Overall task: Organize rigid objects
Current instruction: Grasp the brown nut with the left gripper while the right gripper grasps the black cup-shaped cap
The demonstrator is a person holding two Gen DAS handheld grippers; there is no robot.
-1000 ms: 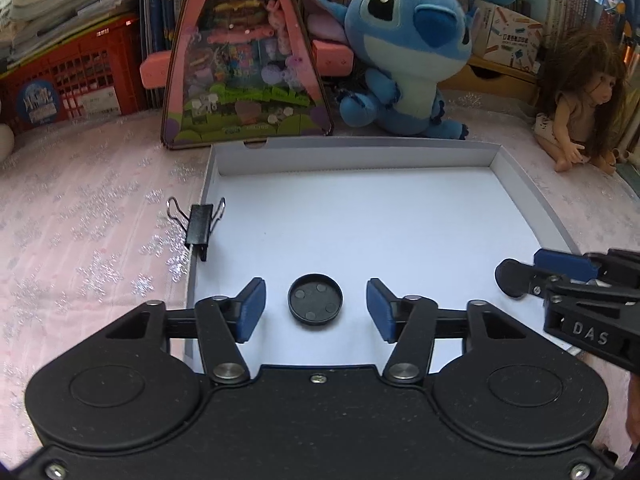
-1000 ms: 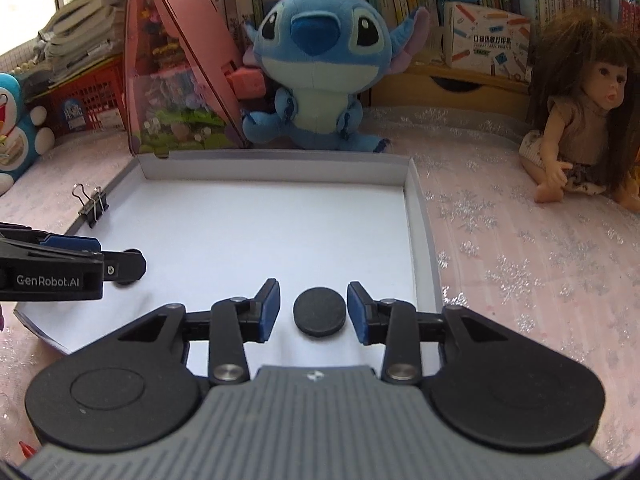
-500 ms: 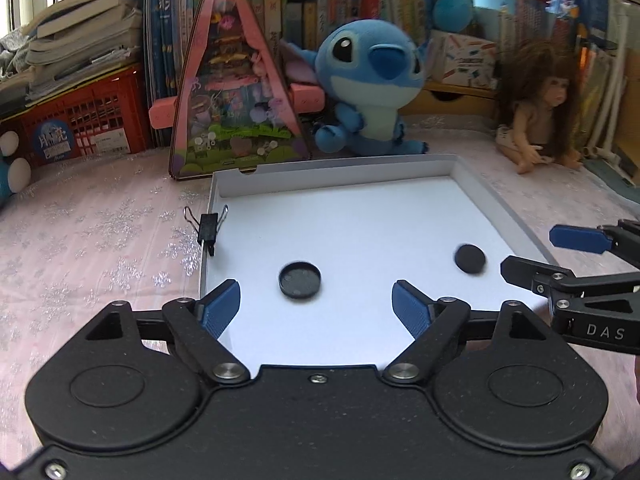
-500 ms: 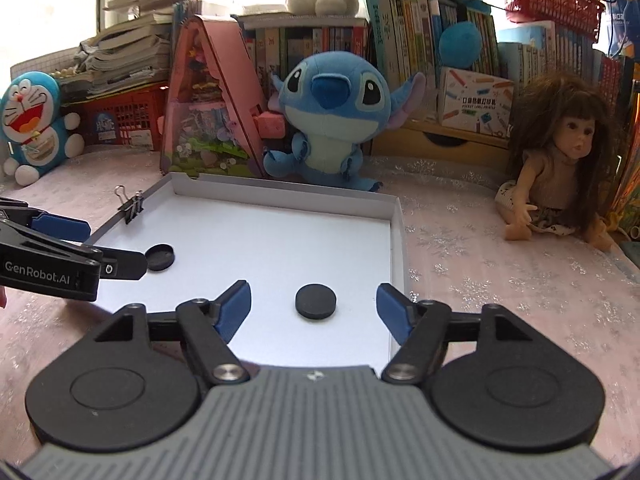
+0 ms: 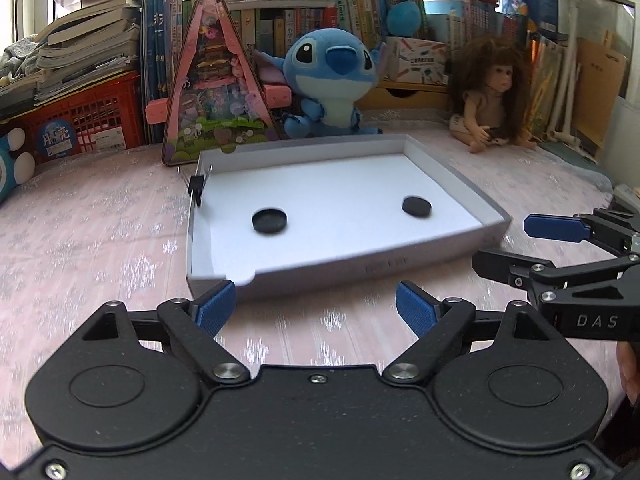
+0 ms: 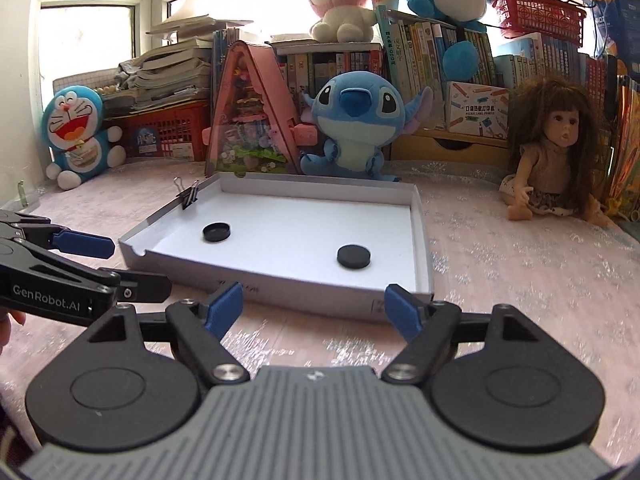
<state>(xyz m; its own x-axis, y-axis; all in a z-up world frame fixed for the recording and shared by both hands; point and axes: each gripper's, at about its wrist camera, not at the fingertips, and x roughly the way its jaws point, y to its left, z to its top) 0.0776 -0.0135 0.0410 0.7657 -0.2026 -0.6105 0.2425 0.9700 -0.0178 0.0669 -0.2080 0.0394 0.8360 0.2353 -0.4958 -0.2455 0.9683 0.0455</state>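
Note:
A shallow white box tray lies on the pink tablecloth. Two black round discs lie apart inside it: a hollow cap-like disc on the left and a solid disc on the right. My left gripper is open and empty, in front of the tray's near wall. My right gripper is open and empty, also in front of the near wall. Each gripper shows in the other's view, the right one at the right edge, the left one at the left edge.
A black binder clip grips the tray's left wall. Behind the tray stand a pink triangular toy house, a blue Stitch plush, a doll, a Doraemon plush, red crates and bookshelves.
Both grippers have opened wide, left the discs in the tray and pulled back and up, out past the tray's near wall.

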